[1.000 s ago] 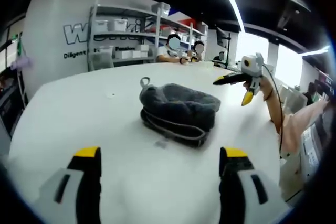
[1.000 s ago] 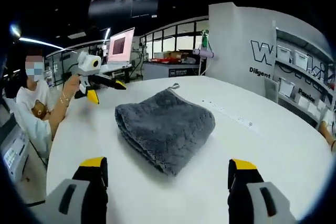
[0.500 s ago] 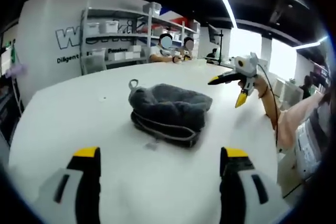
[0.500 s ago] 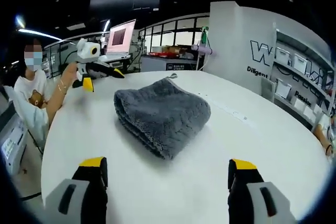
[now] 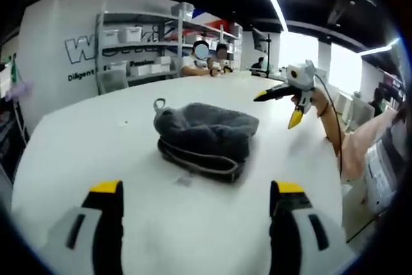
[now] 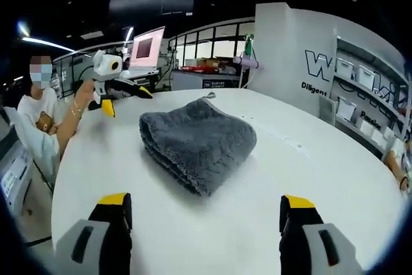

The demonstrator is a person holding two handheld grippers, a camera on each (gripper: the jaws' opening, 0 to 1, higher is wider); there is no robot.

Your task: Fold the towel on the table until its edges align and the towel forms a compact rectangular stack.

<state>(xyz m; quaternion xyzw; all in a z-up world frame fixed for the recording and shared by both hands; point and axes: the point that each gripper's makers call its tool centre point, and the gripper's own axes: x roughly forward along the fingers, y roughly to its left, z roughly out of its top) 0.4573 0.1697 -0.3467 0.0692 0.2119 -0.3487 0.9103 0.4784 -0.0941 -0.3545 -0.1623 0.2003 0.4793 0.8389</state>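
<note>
A dark grey towel [image 5: 206, 134] lies folded in a thick, slightly lumpy stack on the white table [image 5: 84, 140], its hanging loop at the far left corner. My left gripper [image 5: 196, 189] is open, held back from the towel with nothing between its jaws. My right gripper [image 5: 278, 109] hovers open to the right of the towel, held by a hand. In the right gripper view the same towel [image 6: 196, 141] sits mid-table. My right gripper [image 6: 206, 201] is open and short of it, and my left gripper [image 6: 125, 101] hangs open beyond the towel's left side.
Shelves with white bins [image 5: 138, 33] and two seated people [image 5: 209, 59] stand past the table's far edge. A laptop [image 6: 147, 49] sits behind the table. A person [image 6: 35, 117] is at the table's left edge. A thin white strip [image 6: 283, 140] lies right of the towel.
Both views have drifted a little with the hands. The towel lies as before, and both grippers stay open and away from it.
</note>
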